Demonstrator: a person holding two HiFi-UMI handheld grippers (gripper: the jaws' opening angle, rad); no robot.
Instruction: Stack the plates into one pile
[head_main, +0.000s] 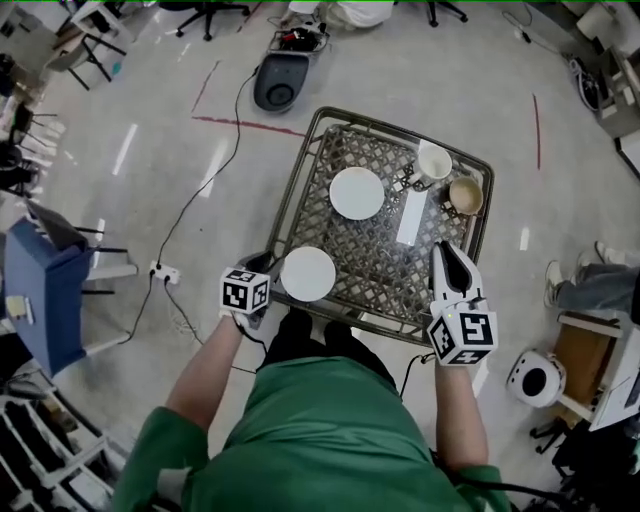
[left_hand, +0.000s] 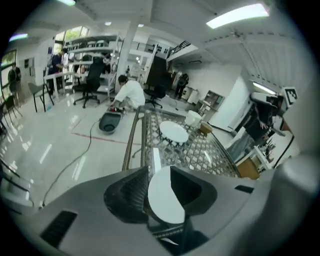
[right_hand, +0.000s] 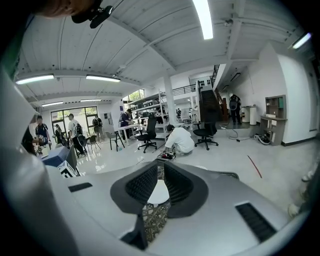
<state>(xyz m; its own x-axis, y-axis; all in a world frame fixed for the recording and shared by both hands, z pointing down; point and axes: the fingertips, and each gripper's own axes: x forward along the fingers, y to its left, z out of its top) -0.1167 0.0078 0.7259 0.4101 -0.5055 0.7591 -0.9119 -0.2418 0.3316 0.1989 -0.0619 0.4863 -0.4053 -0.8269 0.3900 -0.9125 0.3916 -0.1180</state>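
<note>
The lattice table (head_main: 296, 180) bears 2 white plates (head_main: 357, 193) (head_main: 308, 273), 2 bowls (head_main: 434, 161) (head_main: 466, 195) and a white strip (head_main: 411, 217).

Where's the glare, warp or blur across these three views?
Head view: sharp, with ceiling-light streaks glaring off the glossy floor and edges mildly bowed. Left gripper view: strong fisheye with black corners, ceiling light blown out, the left claw soft up close. Right gripper view: same fisheye, ceiling strip overexposed, the room behind reasonably crisp.
</note>
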